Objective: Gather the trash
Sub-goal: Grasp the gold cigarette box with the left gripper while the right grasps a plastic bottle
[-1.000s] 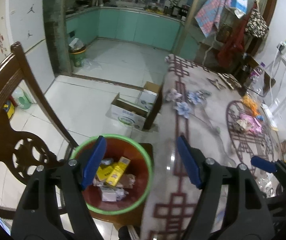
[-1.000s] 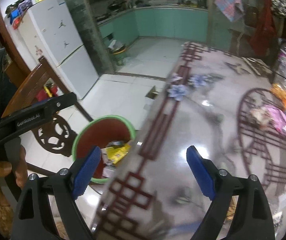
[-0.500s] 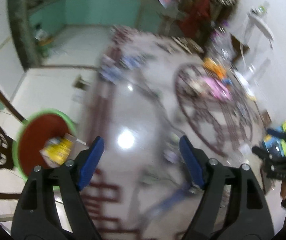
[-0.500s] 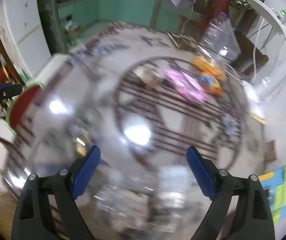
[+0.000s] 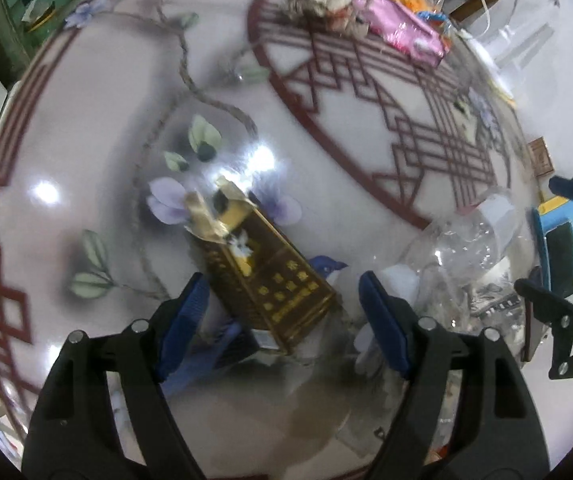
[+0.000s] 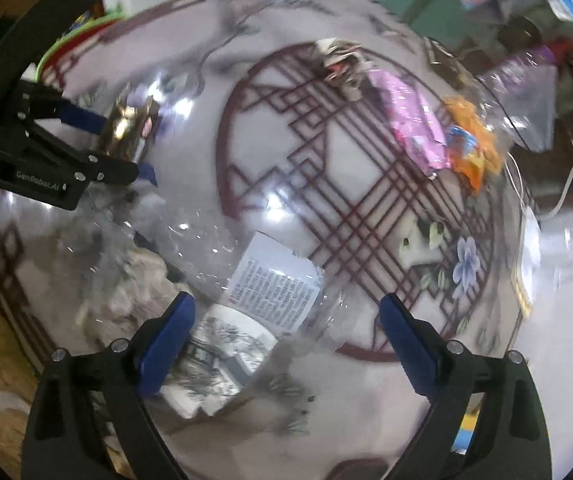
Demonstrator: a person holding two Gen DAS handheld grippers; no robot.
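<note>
A brown and gold carton (image 5: 262,272) lies flat on the patterned tabletop (image 5: 98,92), its torn flap pointing away. My left gripper (image 5: 282,320) points down over it with the carton between its closing jaws; the blue pads stand clear of its sides. My right gripper (image 6: 284,344) hangs open above a crushed clear plastic bottle (image 6: 190,248) with a white printed label (image 6: 274,284). A grey-and-white printed box (image 6: 226,344) lies under that bottle. The right wrist view shows the left gripper (image 6: 114,144) around the carton (image 6: 126,128).
The green-rimmed red bin (image 6: 74,36) stands off the table's far left edge. A pink wrapper (image 6: 414,120), an orange wrapper (image 6: 470,140) in a clear bag and crumpled paper (image 6: 342,60) lie at the far side. White tissue (image 5: 400,280) sits beside the bottle.
Both grippers swung from above the bin across the table and tipped downward. The gold carton now sits between the left fingers, and the clear bottle lies under the right ones.
</note>
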